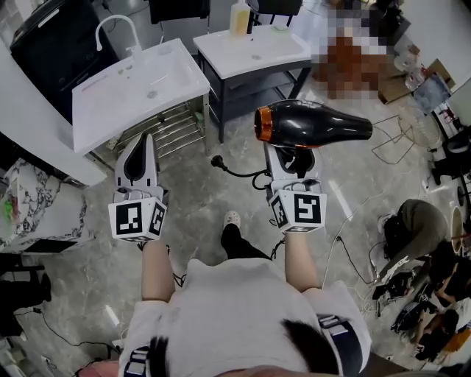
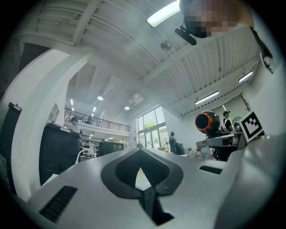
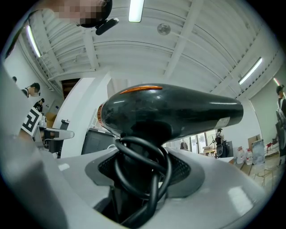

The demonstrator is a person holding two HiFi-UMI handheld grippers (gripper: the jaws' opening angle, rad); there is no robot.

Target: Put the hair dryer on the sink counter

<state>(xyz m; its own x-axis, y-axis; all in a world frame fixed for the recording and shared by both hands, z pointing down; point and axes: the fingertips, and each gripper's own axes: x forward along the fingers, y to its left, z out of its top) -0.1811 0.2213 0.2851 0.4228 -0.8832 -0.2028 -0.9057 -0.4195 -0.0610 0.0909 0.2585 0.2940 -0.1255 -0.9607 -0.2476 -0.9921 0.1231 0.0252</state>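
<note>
The hair dryer (image 1: 313, 124) is black with an orange ring at its back end. It is held in the air over the floor, barrel pointing right. My right gripper (image 1: 291, 152) is shut on its handle, and the black cord (image 3: 144, 166) loops round the handle between the jaws. The cord's plug (image 1: 216, 160) dangles to the left. The white sink counter (image 1: 110, 103) with its curved faucet (image 1: 118, 28) stands ahead at the upper left. My left gripper (image 1: 144, 141) hangs just before the counter's front edge, shut on nothing. The left gripper view shows its tips (image 2: 140, 150) meeting and the hair dryer (image 2: 207, 122) off to the right.
A second white table (image 1: 254, 48) with a yellowish bottle (image 1: 239, 16) stands right of the sink. A metal rack (image 1: 173, 132) sits under the sink counter. Cables and bags (image 1: 416, 235) lie on the floor at the right. A marble-patterned surface (image 1: 37, 213) is at the left.
</note>
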